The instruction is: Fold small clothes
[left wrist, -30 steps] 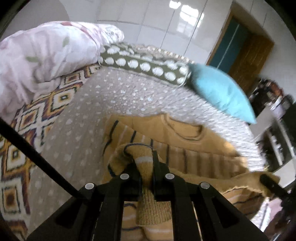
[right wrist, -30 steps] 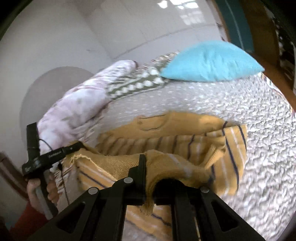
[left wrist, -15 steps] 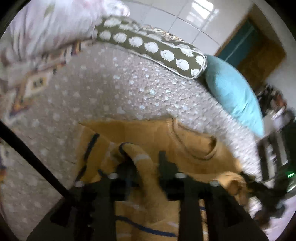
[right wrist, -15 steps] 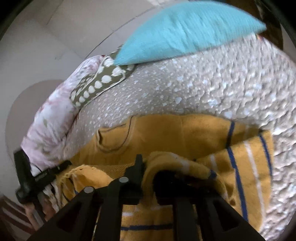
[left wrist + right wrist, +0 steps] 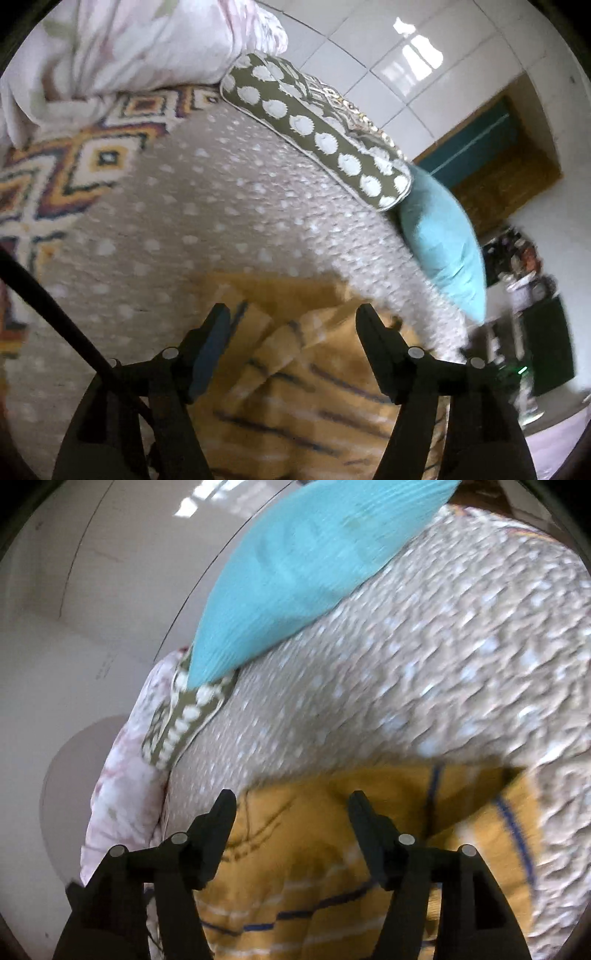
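Two grippers: left gripper (image 5: 293, 314) and right gripper (image 5: 290, 799) both hanging spread, gripping nothing. Mustard striped sweater (image 5: 332, 878) lying on dotted bed cover (image 5: 424, 686), lower centre of frame. Teal pillow (image 5: 303, 568) resting upper left.

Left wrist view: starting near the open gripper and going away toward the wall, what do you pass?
Left gripper → striped yellow sweater → grey dotted bedspread → olive pillow with white dots → white tiled wall.
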